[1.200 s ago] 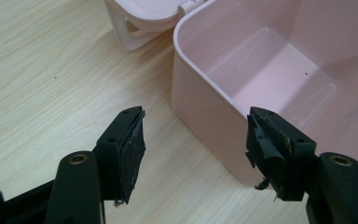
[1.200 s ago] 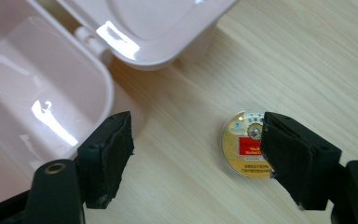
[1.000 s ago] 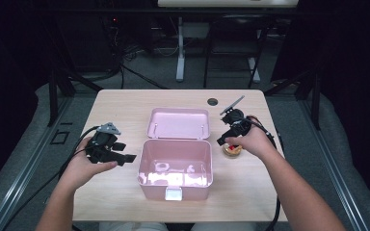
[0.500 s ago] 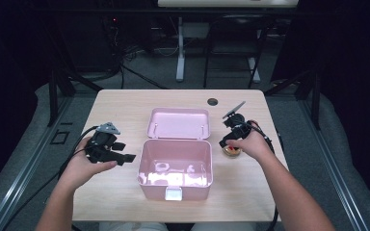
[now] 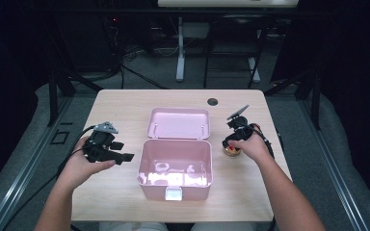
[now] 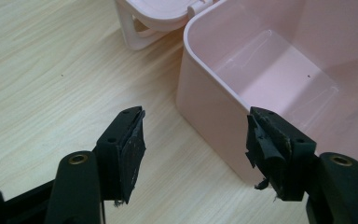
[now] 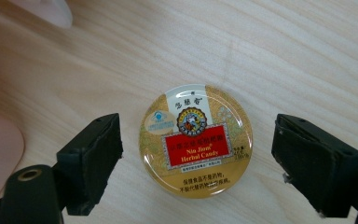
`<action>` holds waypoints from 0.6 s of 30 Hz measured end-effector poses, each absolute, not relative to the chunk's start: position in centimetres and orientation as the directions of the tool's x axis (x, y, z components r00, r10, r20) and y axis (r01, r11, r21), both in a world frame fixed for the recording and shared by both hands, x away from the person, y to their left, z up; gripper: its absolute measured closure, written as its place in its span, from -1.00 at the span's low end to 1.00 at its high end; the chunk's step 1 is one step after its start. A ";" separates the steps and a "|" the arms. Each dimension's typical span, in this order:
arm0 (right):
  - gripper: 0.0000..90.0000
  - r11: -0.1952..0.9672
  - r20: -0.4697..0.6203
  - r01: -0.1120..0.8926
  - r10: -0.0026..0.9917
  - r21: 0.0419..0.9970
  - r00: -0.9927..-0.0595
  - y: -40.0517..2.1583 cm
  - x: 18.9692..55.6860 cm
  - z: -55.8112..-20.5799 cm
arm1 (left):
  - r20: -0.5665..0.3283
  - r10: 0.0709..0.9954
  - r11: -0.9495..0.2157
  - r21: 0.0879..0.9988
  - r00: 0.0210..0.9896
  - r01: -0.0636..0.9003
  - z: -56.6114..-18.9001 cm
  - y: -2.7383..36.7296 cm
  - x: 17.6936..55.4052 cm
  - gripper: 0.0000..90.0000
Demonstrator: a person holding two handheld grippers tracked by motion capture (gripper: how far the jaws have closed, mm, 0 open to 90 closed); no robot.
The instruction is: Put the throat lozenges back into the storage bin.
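An open pink box point(image 5: 147, 185) stands mid-table, its lid point(image 5: 178, 122) lying back behind it. Right of the box a round gold and red candy tin point(image 5: 231, 152) point(image 7: 196, 140) lies flat on the wood. My right gripper point(image 5: 230, 143) point(image 7: 200, 137) points down over it. Its jaws have just been opening and stand wide on either side of the tin, with the pads clear of it. My left gripper point(image 5: 125, 157) point(image 6: 198, 128) is open and empty beside the box's left wall point(image 6: 209, 116).
Small pale things lie on the box floor point(image 5: 176, 168), too faint to name. A dark round hole point(image 5: 213, 101) sits near the table's far edge. Bare wood point(image 5: 111, 110) spreads left of the box and lid. Dark floor and frame legs surround the table.
My right hand has sunk toward the tin beside the box. The left hand and the box have not moved.
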State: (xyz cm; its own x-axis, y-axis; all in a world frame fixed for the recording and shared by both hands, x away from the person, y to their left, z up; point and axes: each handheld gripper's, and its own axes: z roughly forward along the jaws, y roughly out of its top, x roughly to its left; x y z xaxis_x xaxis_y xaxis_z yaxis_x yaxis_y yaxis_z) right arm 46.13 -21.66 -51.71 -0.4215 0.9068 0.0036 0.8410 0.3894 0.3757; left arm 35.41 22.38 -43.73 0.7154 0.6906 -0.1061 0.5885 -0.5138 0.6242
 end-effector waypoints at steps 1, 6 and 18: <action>-0.68 0.383 0.002 0.843 0.910 0.377 -0.415 -21.6 46.3 -51.9 | -0.106 0.691 -0.514 0.623 0.715 0.589 -43.7 22.4 35.4 -0.18; -0.68 0.375 0.001 0.852 0.915 0.365 -0.404 -21.6 46.6 -52.3 | -0.107 0.690 -0.516 0.621 0.715 0.590 -43.8 22.5 35.4 -0.18; -0.68 0.358 0.008 0.871 0.924 0.336 -0.382 -21.2 47.1 -53.2 | -0.112 0.691 -0.512 0.621 0.714 0.593 -43.8 22.5 35.5 -0.18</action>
State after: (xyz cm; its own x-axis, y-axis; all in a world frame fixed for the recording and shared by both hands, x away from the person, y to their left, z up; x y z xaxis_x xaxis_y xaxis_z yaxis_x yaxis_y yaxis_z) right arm 47.12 -21.23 -53.16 -0.3824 0.9240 0.0075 0.8712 0.3579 0.3361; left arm 35.49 22.52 -43.83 0.7144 0.6908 -0.1117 0.5926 -0.5125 0.6214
